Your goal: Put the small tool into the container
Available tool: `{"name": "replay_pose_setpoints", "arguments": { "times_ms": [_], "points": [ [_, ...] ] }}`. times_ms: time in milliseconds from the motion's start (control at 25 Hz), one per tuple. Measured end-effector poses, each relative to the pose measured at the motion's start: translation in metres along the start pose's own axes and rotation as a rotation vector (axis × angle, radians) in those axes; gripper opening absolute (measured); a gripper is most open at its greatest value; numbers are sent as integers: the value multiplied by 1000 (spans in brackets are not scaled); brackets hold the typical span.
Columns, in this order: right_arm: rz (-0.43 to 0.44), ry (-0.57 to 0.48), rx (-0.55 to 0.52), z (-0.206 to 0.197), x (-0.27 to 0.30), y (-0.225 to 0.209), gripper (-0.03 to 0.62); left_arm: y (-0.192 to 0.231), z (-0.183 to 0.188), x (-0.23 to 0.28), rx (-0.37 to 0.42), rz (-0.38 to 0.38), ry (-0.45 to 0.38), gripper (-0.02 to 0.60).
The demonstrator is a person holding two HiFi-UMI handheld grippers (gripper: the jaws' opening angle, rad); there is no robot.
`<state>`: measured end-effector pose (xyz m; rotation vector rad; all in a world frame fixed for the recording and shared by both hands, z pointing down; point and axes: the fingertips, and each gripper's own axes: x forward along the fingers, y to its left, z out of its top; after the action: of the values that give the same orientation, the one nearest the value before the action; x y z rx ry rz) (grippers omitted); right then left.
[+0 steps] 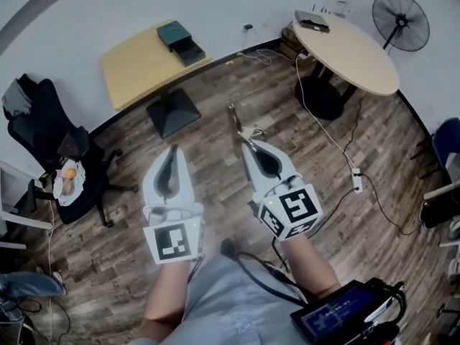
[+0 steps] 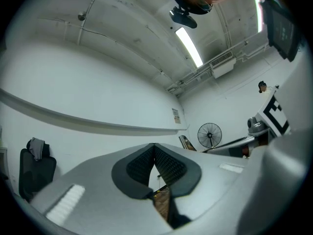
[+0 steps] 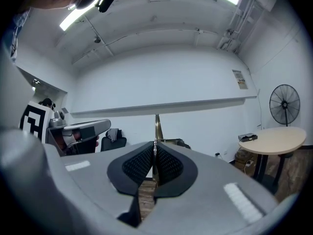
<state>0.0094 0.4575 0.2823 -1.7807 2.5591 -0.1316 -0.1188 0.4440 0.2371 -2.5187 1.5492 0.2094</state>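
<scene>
Where the right gripper (image 1: 242, 136) (image 3: 154, 145) is biting: its jaws are pressing flat together on a thin, shiny metal tool (image 1: 233, 119) (image 3: 156, 126), which is sticking out past the tips, in mid-air.
Left gripper (image 1: 172, 149) (image 2: 154, 147): its jaws are meeting at the tips, gripping nothing, hovering near the right one.
Below: both are hanging over a brown wood-plank floor (image 1: 215, 185).
Container: a dark teal box (image 1: 173, 33) is sitting well apart on a square pale-wood table (image 1: 136, 70), with a dark tray (image 1: 188, 51) just beside it; their contents are not showing.

Two claws (image 1: 172, 151) (image 1: 249, 138), two tables (image 1: 136, 67) (image 1: 359, 54), one tool (image 1: 233, 121), one container (image 1: 181, 42)
</scene>
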Motion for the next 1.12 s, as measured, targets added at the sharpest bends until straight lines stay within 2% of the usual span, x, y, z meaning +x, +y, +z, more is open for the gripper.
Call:
{"name": "replay_pose_setpoints", "arguments": {
  "times_ms": [240,520,680,960,1120],
  "points": [
    [-23,-12,-14,12,30,-14,6,14,-4,36,-12,-23,-7,11],
    [-59,3,14,-2,57,-47,6,15,-35,73,23,-58,21,11],
    [-51,18,27,-12,82,-69,6,16,-55,106,25,-60,52,11],
    [-35,37,67,-23,144,-135,6,13,-86,188,48,-55,88,11],
    [-17,36,90,-18,183,-176,6,12,-90,241,71,-43,105,11]
  ]
}}
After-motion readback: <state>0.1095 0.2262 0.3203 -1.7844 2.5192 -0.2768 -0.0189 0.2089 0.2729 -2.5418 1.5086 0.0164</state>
